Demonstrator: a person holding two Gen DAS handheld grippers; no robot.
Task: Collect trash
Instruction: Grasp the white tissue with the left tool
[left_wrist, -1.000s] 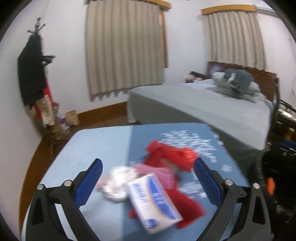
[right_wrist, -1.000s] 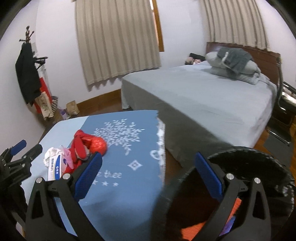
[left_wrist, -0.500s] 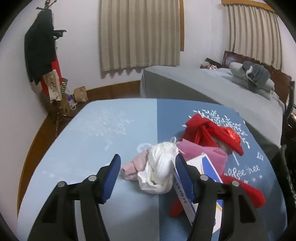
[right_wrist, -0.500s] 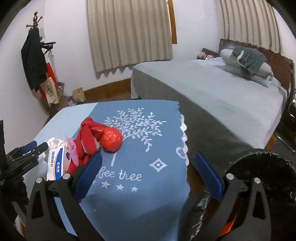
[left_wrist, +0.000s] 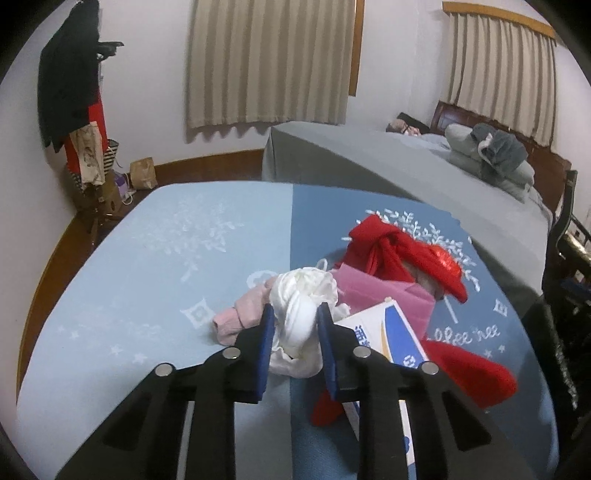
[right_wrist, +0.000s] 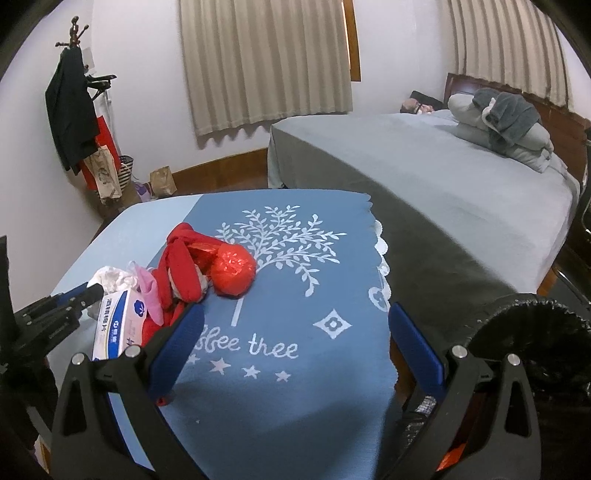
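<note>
A pile of trash lies on the blue tablecloth (left_wrist: 166, 258): a crumpled white wad (left_wrist: 303, 299), a pale pink piece (left_wrist: 236, 317), a pink sheet (left_wrist: 373, 291), a red plastic bag (left_wrist: 402, 251) and a white-and-blue tissue pack (left_wrist: 391, 332). My left gripper (left_wrist: 293, 321) is shut on the white wad, its blue pads pressing both sides. In the right wrist view the pile (right_wrist: 192, 273) lies at the left. My right gripper (right_wrist: 295, 328) is open and empty above the cloth. The left gripper (right_wrist: 77, 295) shows at that view's left edge.
A black-lined trash bin (right_wrist: 532, 332) stands right of the table, below its edge. A grey bed (right_wrist: 443, 177) with pillows lies behind. A coat rack (left_wrist: 74, 92) with bags stands by the left wall.
My left gripper has moved in and closed on the white wad. My right gripper has swung left from over the bin to over the cloth.
</note>
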